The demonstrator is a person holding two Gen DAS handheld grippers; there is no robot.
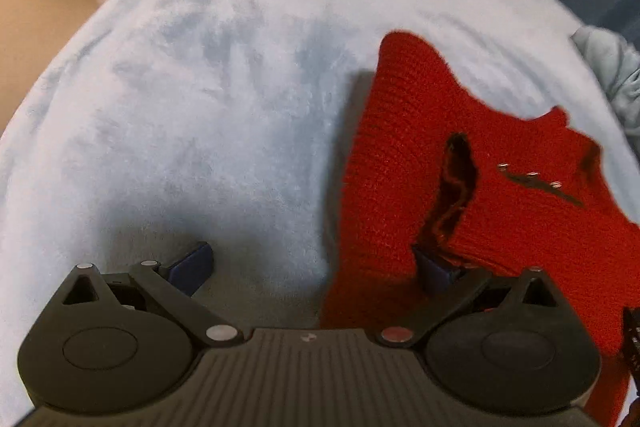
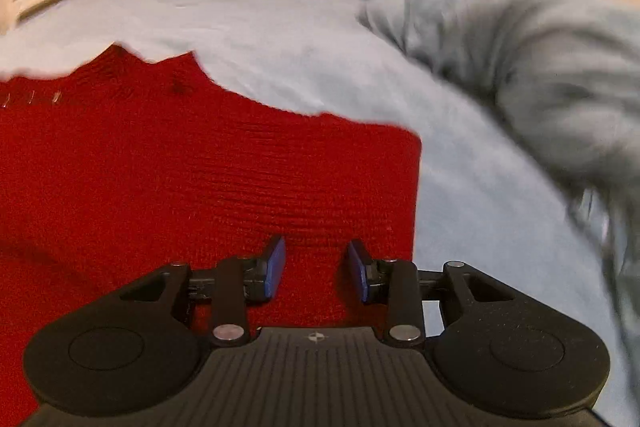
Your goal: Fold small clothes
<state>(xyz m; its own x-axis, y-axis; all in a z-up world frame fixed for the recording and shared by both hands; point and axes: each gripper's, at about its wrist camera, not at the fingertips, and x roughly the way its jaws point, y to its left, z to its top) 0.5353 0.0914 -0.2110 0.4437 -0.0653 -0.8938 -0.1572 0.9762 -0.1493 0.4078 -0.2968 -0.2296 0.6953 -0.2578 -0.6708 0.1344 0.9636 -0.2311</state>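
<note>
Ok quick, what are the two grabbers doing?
Left gripper: open, one finger by the red sweater.
Right gripper: open over the sweater, holding nothing.

The left gripper [image 1: 314,267] is held with fingers spread wide. The right gripper [image 2: 316,269] is held parted more narrowly.

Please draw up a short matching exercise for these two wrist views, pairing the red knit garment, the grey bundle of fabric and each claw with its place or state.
Things:
1. red knit garment
2. grey fabric bundle
3. left claw
4. right claw

States:
A. open wide, one finger at the garment's edge
B. heaped at the blanket's far right
C. open over the garment's right part
D. spread on the light blue blanket

Pairs: 1-D, 2-B, 3-A, 4-C
</note>
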